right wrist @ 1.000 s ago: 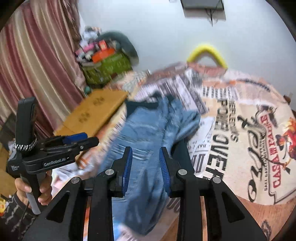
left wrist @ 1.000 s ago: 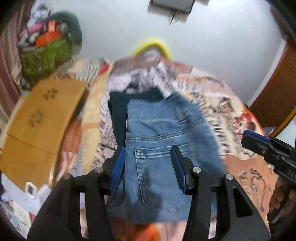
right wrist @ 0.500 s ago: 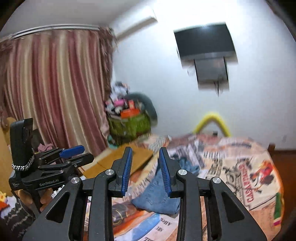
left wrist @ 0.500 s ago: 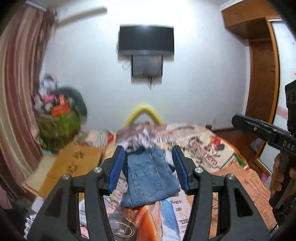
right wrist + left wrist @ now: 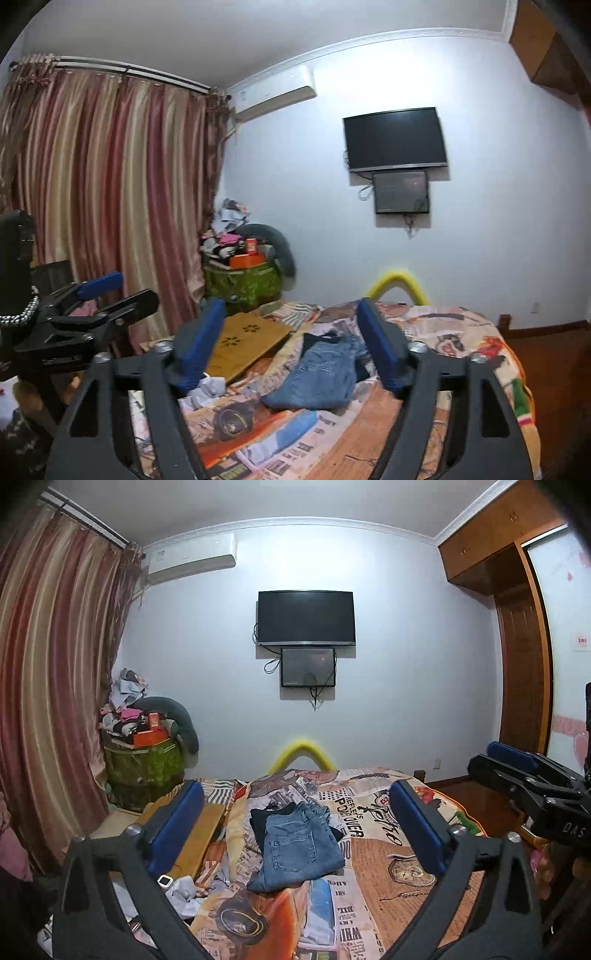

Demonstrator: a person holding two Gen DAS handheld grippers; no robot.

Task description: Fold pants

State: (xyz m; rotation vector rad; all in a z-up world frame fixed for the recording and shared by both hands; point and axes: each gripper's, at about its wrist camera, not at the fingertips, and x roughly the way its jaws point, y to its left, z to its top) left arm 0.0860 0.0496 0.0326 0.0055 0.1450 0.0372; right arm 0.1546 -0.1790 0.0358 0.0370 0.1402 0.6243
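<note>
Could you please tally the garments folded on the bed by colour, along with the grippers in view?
Blue jeans: 1
Dark garment under the jeans: 1
Grippers, both open and holding nothing: 2, left gripper and right gripper
Total: 4

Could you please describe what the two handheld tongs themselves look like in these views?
Both the left tongs and right tongs are matte black angular frames with silver bolts, and each finger carries a blue pad. White lettering marks the bodies, and a black-and-white braided cord wraps the left unit's handle.
</note>
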